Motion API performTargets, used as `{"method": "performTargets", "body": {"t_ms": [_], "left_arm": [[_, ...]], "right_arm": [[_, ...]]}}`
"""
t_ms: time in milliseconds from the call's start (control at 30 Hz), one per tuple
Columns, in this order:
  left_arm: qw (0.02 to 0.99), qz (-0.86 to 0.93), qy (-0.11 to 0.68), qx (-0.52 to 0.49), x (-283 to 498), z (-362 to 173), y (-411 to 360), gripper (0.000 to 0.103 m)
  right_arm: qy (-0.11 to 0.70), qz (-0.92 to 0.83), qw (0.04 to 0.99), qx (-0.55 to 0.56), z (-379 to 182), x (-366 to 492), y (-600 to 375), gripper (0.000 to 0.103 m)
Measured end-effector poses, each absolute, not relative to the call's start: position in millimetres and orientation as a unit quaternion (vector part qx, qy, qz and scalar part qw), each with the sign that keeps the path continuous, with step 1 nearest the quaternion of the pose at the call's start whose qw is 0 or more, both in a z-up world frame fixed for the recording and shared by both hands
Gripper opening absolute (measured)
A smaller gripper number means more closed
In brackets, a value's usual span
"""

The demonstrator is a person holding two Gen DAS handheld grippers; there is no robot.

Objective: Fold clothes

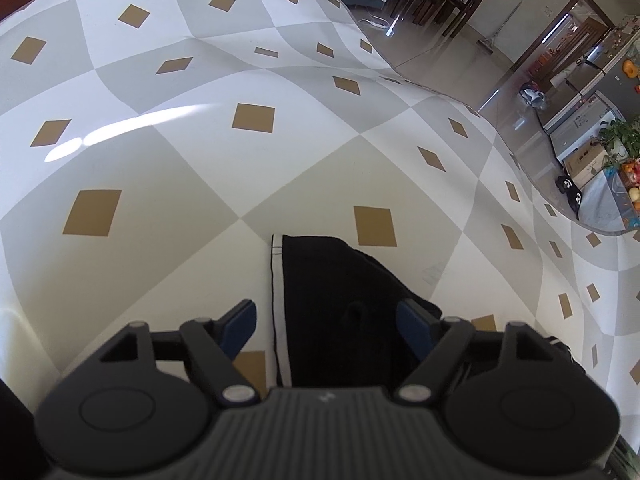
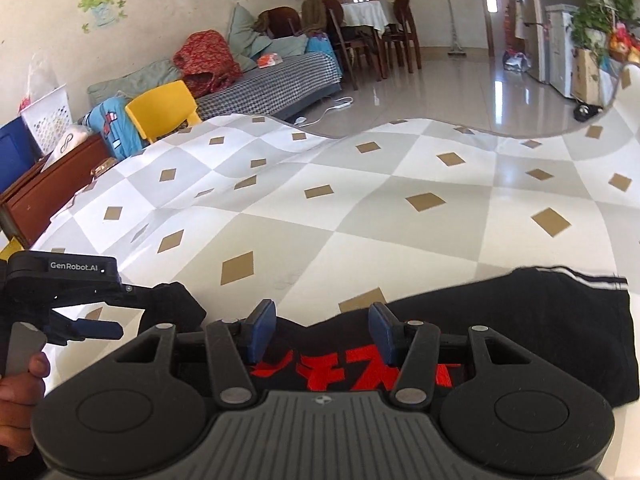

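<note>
Checked in grey, white and tan diamonds, the cloth-covered surface [image 2: 360,216] fills most of both views, with a living room behind it: a sofa [image 2: 272,80] piled with cushions, a yellow chair [image 2: 162,110] at the far edge, dining chairs and a shiny tiled floor beyond. On the near part of that surface lies the task's garment, a black shirt [image 2: 540,332] with red print on its front and a white-striped cuff [image 2: 596,280] at the sleeve end farthest from the left tongs. In the left wrist view a narrow black panel with a white-edged border runs away from the camera, flat on the cloth. The left tongs [image 1: 330,330] stand wide, with the black fabric lying below and between the blue pads, neither of which presses on it. The right tongs [image 2: 322,330] stand about half open just above the red print, gripping nothing, as far as can be seen. My reading is that one fold has been laid down and let go, and the hands are between folds. The next move would call for choosing fresh pinch points, probably the striped sleeve or the near hem, closing on a single layer, then carrying it across the print without dragging the folded panel askew.
</note>
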State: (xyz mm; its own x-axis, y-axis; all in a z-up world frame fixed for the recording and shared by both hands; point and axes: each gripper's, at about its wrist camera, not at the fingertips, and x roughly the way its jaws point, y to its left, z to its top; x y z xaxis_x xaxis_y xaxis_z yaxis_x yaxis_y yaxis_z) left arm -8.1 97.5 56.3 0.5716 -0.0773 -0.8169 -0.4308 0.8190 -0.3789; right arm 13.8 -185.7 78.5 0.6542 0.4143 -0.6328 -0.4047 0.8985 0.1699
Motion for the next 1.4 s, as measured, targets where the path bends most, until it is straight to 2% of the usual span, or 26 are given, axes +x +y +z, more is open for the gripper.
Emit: {"method": "performTargets", "body": {"t_ms": [333,500,700,867,933,1033,1100,1200,1267,1333,1400], "left_arm": [[0.841,0.102,0.452,-0.279,0,45,94,0.076],[0.845,0.096,0.44,-0.288,0,48,96,0.077],[0.859,0.08,0.424,-0.275,3,56,88,0.086],[0.854,0.067,0.435,-0.276,7,48,82,0.089],[0.853,0.067,0.437,-0.276,8,46,81,0.093],[0.856,0.065,0.436,-0.27,9,46,78,0.097],[0.854,0.065,0.44,-0.269,10,43,77,0.098],[0.848,0.064,0.451,-0.271,11,37,76,0.097],[0.842,0.069,0.463,-0.27,12,32,76,0.088],[0.837,0.072,0.472,-0.268,13,29,75,0.062],[0.837,0.064,0.467,-0.277,11,30,76,0.052]], "right_arm": [[0.373,0.308,0.87,-0.097,55,44,-145,0.049],[0.396,0.331,0.85,-0.105,39,55,-138,0.05],[0.406,0.337,0.839,-0.129,22,59,-127,0.05],[0.403,0.339,0.839,-0.137,17,60,-123,0.05],[0.402,0.341,0.838,-0.138,16,60,-123,0.047],[0.395,0.343,0.839,-0.151,15,57,-119,0.036],[0.392,0.347,0.838,-0.157,15,55,-117,0.021],[0.384,0.35,0.838,-0.167,15,52,-113,0.011],[0.374,0.345,0.844,-0.172,18,49,-112,0.007],[0.357,0.339,0.854,-0.167,26,48,-113,0.006],[0.337,0.334,0.866,-0.158,38,46,-115,0.006]]}}
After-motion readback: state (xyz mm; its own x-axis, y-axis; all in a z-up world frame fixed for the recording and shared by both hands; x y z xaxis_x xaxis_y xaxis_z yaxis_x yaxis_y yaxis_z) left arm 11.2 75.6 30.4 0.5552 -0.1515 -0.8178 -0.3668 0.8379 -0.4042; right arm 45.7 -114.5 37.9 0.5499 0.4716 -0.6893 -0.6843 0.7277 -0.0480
